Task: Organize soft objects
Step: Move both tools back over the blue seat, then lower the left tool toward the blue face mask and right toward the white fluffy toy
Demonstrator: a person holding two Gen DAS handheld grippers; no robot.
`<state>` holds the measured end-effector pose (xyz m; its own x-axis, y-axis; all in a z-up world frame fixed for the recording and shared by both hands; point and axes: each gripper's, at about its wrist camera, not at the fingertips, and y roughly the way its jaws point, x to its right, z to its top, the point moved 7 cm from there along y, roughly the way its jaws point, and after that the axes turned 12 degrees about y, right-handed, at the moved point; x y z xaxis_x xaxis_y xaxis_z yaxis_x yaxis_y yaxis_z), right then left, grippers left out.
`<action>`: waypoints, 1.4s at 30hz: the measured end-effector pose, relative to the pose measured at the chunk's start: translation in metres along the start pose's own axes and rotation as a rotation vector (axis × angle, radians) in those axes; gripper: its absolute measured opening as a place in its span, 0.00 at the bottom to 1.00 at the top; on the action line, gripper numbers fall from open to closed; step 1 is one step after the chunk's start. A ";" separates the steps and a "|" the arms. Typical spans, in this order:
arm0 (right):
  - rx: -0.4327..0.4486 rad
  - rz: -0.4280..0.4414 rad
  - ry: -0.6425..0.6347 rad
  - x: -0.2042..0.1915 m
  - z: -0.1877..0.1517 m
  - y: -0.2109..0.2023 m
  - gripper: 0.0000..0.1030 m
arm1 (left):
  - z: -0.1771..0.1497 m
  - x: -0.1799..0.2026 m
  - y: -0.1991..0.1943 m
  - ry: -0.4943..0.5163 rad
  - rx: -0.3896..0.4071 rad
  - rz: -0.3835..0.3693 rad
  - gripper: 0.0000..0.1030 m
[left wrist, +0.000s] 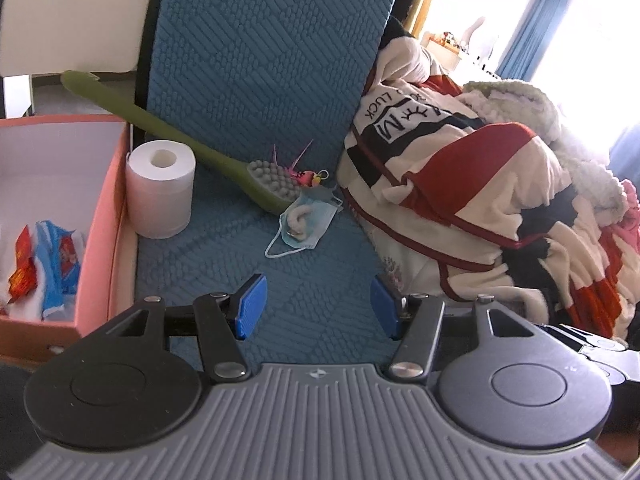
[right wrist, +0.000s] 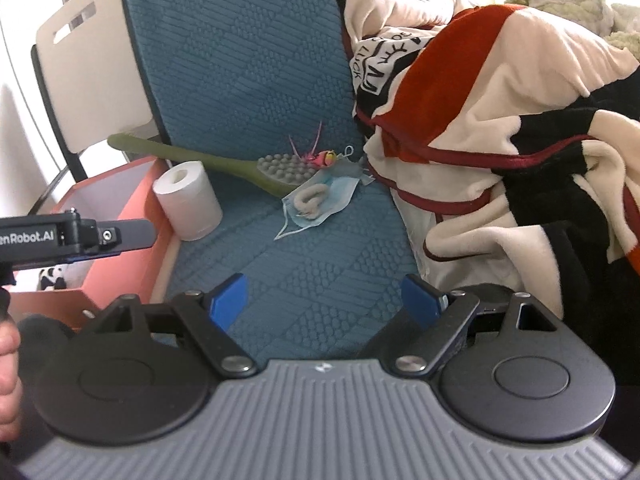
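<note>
Both of my claws hang over the blue quilted mat (left wrist: pixel 256 80), jaws apart and nothing between them. Between the blue pads of my left gripper (left wrist: pixel 318 304) I see only bare mat; my right gripper (right wrist: pixel 326 300) stands wider, also over bare mat.

To the right of both claws bulges the biggest soft thing, a fleece blanket (left wrist: pixel 480 184) in cream, red and black blocks with a dark red piped edge; it spills onto the mat just beside my right-hand pads. Left of my left claw sits an open salmon-pink box (left wrist: pixel 100 216) with stiff flat walls, crinkly red and blue packets lying inside.

Ahead and to the left, touching the box's wall, a white toilet roll (left wrist: pixel 160 192) stands upright, a plain cylinder with a hollow core. Behind it a long green brush (left wrist: pixel 176 136) lies slantwise, its handle smooth, its head studded with grey rounded nubs.

Straight ahead of both claws, well apart from the pads, lies a crumpled pale blue face mask (left wrist: pixel 308 228), thin and pleated. On it curls a small cream fuzzy band (left wrist: pixel 299 216). Just beyond, against the brush head, sits a tiny pink spiky toy (left wrist: pixel 304 176).
</note>
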<state>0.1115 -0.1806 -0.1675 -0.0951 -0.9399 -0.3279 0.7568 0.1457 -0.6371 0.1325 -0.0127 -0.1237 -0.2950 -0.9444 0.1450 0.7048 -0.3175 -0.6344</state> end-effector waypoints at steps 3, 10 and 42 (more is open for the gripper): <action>0.007 -0.001 0.015 0.005 0.005 0.015 0.83 | 0.004 -0.003 0.021 0.014 -0.012 0.005 0.61; 0.021 -0.009 0.044 0.008 0.020 0.043 0.83 | 0.016 -0.014 0.066 0.043 -0.017 0.009 0.61; -0.063 0.038 0.057 -0.015 0.086 0.229 0.54 | 0.031 -0.069 0.259 0.031 -0.053 -0.045 0.54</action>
<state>0.3413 -0.1592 -0.2483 -0.1049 -0.9143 -0.3912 0.7186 0.2022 -0.6654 0.3555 -0.0325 -0.2742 -0.3462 -0.9259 0.1512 0.6556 -0.3541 -0.6669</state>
